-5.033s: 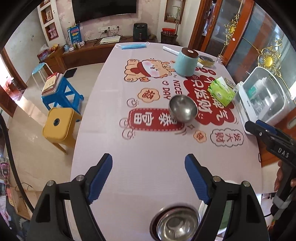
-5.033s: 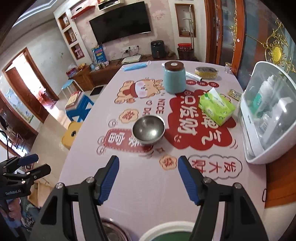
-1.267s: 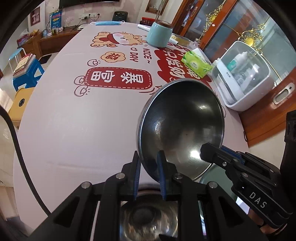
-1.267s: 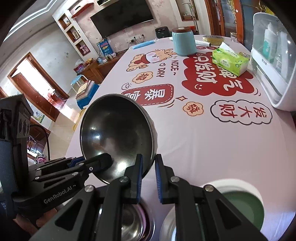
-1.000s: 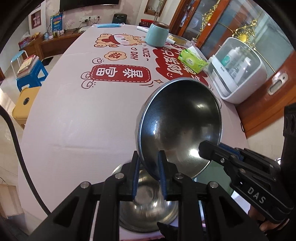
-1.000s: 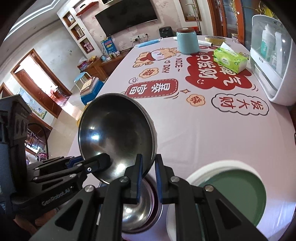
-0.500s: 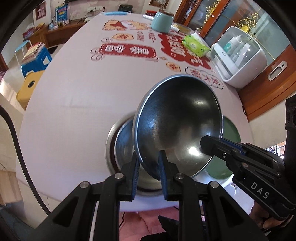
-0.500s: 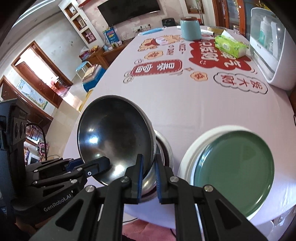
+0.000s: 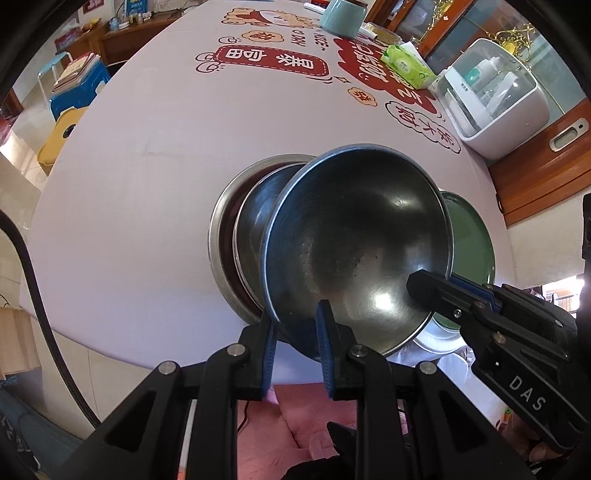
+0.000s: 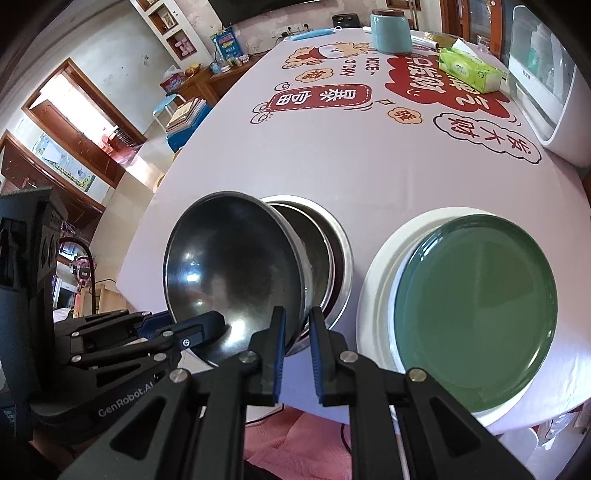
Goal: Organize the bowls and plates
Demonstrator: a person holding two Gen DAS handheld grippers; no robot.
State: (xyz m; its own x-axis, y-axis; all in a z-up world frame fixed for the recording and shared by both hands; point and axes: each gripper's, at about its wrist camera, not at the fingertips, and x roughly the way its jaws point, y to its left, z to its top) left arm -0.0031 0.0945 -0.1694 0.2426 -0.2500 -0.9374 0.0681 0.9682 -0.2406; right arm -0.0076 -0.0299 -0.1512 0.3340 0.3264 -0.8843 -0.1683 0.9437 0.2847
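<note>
A steel bowl (image 9: pixel 354 236) (image 10: pixel 229 266) hangs tilted just above a stack of steel bowls (image 9: pixel 236 236) (image 10: pixel 332 251) at the table's near edge. My left gripper (image 9: pixel 293 325) is shut on its near rim, and my right gripper (image 10: pixel 295 325) is shut on the opposite rim. Each gripper also shows in the other's view: the right gripper (image 9: pixel 424 288) at the bowl's right rim, the left gripper (image 10: pixel 207 325) at its left rim. A green plate (image 10: pixel 476 295) (image 9: pixel 469 229) lies on a white plate (image 10: pixel 380 266) to the right of the stack.
Farther back on the printed tablecloth (image 10: pixel 369 155) stand a teal canister (image 10: pixel 391 29), a green tissue pack (image 10: pixel 469 70) and a white lidded container (image 9: pixel 498 96). Blue and yellow stools (image 9: pixel 70 96) stand on the floor to the left. A pink cloth (image 9: pixel 295 421) lies below the table edge.
Both grippers have carried the bowl toward the near table edge and down, so it now hangs close over the stacked bowls. The stack and the plates have come fully into view.
</note>
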